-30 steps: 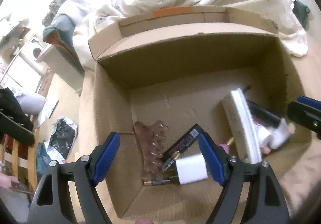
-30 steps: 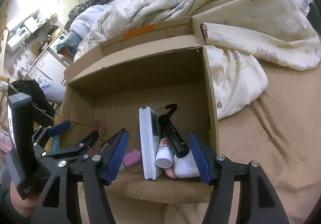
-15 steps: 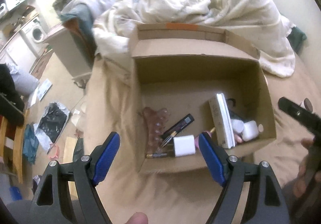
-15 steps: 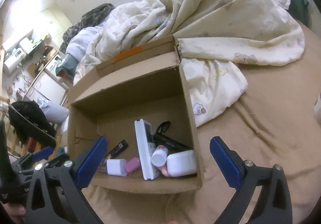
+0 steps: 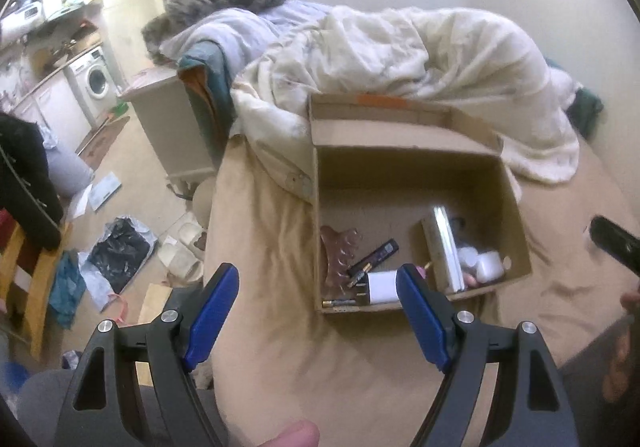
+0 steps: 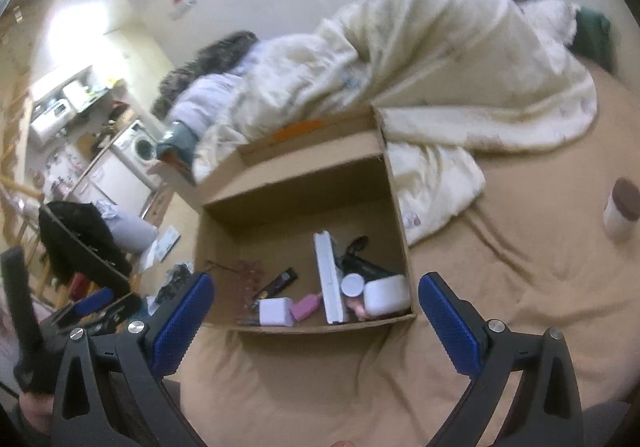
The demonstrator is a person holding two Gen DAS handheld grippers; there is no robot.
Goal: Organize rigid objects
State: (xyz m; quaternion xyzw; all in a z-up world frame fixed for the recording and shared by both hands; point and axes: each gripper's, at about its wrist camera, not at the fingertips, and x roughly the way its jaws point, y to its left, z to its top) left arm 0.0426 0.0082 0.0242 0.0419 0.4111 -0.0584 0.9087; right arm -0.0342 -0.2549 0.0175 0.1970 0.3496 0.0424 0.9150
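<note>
An open cardboard box sits on the tan bed sheet. Inside lie a pink hair claw, a black pen-like tube, a white charger cube, a pink piece, a long white flat item, a white-capped bottle and a white case. My left gripper hangs open above the box's near left corner, nothing between its fingers. My right gripper stands wide open over the box's near edge, empty.
A rumpled cream duvet lies behind the box. A small brown-lidded jar lies on the sheet at right. Off the bed's left side are a bedside cabinet, a chair with a black coat and clutter on the floor.
Both grippers have risen and pulled back from the box, which now looks smaller. The right gripper's jaws have opened wider. The box's contents lie as before.
</note>
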